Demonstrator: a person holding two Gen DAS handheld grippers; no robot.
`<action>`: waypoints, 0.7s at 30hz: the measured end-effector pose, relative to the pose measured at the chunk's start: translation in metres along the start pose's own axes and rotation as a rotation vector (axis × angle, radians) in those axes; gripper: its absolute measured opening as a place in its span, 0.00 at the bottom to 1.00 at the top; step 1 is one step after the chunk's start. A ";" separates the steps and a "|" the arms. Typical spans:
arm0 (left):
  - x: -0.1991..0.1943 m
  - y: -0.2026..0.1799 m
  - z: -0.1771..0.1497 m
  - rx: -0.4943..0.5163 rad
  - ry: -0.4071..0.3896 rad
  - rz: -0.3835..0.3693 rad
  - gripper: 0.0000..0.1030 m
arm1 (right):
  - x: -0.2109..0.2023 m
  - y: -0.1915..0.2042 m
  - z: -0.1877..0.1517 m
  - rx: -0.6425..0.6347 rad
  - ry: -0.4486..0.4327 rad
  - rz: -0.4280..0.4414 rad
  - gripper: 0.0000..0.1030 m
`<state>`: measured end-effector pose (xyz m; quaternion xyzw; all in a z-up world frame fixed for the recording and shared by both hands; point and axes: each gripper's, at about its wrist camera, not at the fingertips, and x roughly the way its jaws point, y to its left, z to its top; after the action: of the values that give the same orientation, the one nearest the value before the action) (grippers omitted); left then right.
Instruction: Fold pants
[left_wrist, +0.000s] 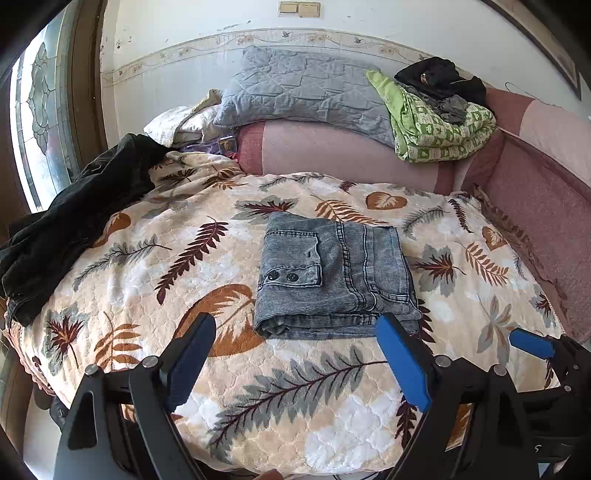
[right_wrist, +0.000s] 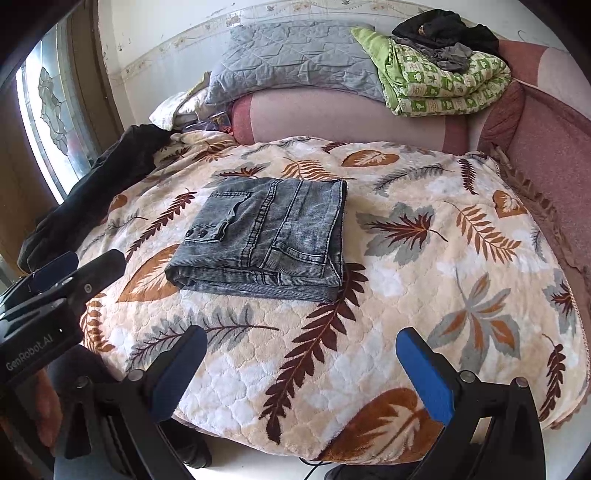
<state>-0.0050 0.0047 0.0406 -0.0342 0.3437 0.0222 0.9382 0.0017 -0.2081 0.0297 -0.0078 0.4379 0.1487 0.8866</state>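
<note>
A pair of grey washed denim pants (left_wrist: 334, 275) lies folded into a compact rectangle on the leaf-patterned blanket (left_wrist: 147, 266); it also shows in the right wrist view (right_wrist: 266, 236). My left gripper (left_wrist: 297, 328) is open and empty, held just in front of the pants' near edge. My right gripper (right_wrist: 301, 341) is open and empty, held over the blanket (right_wrist: 406, 258) to the near right of the pants. The right gripper's blue pad shows at the right edge of the left wrist view (left_wrist: 532, 343), and the left gripper shows at the left of the right wrist view (right_wrist: 70, 277).
A black garment (left_wrist: 70, 221) lies bunched at the blanket's left edge. Behind are a pink sofa back (left_wrist: 351, 151), a grey quilted pillow (left_wrist: 306, 88), a green patterned quilt (left_wrist: 439, 122) with dark clothes (left_wrist: 439, 79) on top, and a window (left_wrist: 40, 110) at left.
</note>
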 end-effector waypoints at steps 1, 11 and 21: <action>0.000 0.000 0.000 0.000 0.000 0.000 0.86 | 0.000 0.000 0.000 -0.002 0.000 -0.001 1.00; 0.003 -0.001 0.002 -0.002 0.006 -0.007 0.86 | 0.003 0.001 0.002 -0.005 0.002 -0.002 1.00; 0.012 0.001 0.009 -0.024 0.012 -0.056 0.98 | 0.010 -0.001 0.003 -0.006 0.012 0.001 1.00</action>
<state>0.0102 0.0064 0.0399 -0.0552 0.3480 -0.0001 0.9358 0.0100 -0.2057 0.0237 -0.0112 0.4430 0.1502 0.8838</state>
